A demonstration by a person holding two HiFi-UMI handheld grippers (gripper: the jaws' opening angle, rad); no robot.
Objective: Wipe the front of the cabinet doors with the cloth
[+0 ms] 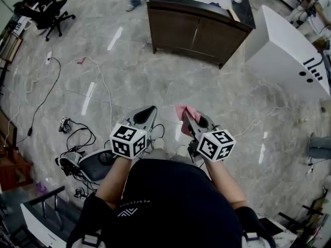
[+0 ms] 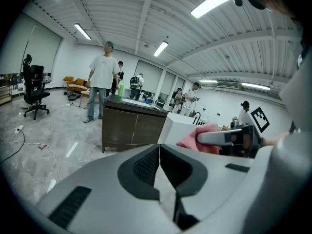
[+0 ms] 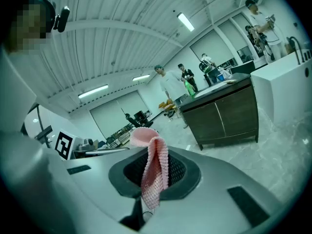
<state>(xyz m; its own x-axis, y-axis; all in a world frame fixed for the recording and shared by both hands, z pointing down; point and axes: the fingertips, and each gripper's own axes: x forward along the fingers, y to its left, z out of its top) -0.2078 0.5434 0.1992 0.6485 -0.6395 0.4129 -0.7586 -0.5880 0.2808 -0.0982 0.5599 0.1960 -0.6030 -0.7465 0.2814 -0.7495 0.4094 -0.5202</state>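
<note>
One cloth (image 3: 154,172) hangs pinched in your right gripper (image 1: 187,119), low centre of the head view; the cabinet doors (image 1: 196,32) stand well apart at the top. Your left gripper (image 1: 149,112) is closed, empty. The cloth looks thinly held and may drag free when rubbed on the doors

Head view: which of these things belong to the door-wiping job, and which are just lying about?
Job:
- cloth, pinched in the right gripper
- cabinet doors, across the floor ahead
- left gripper, shut and empty

Lying about:
- floor cables
- office chair
- white counter
</note>
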